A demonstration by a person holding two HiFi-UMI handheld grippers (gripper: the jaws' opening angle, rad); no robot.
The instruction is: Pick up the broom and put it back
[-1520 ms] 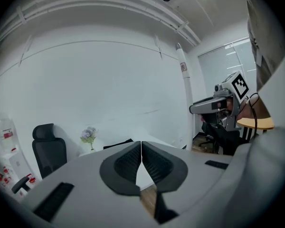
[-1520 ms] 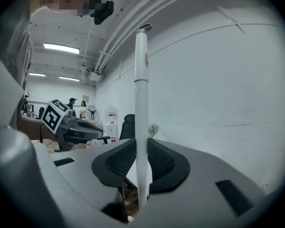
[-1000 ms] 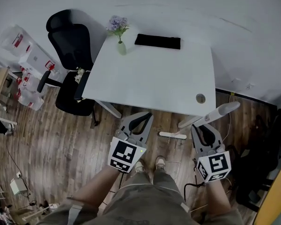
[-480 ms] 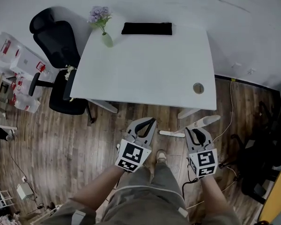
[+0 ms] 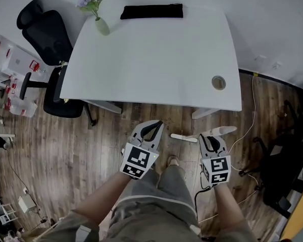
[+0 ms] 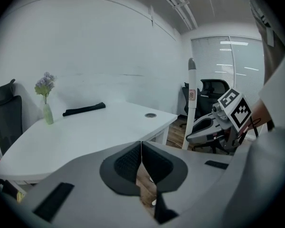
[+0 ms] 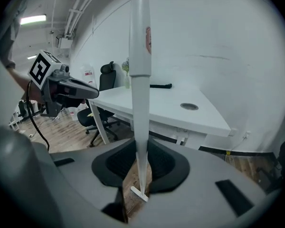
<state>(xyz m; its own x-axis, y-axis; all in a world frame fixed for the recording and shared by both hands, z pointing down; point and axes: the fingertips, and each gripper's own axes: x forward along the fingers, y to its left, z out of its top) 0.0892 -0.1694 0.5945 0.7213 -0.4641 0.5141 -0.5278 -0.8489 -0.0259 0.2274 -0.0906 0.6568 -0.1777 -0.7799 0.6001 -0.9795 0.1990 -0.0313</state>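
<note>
— What's underfoot?
— Wood-plank floor (image 5: pixel 91 150), bare and wide on the left side (a cable (image 5: pixel 252 120) trails along the right).
— And the tongs?
— The right gripper (image 7: pixel 141 167) is clamped on the white broom (image 7: pixel 140 80), whose shaft stands upright between its pads. The left gripper (image 6: pixel 141 160) is beside it, jaws pressed together on nothing.
— Beyond them?
— The white desk's (image 5: pixel 141 102) front edge lies just past both grippers. A black chair (image 5: pixel 45 34) crowds its left corner, and a vase (image 5: pixel 102 26) sits along the far edge by the wall.
</note>
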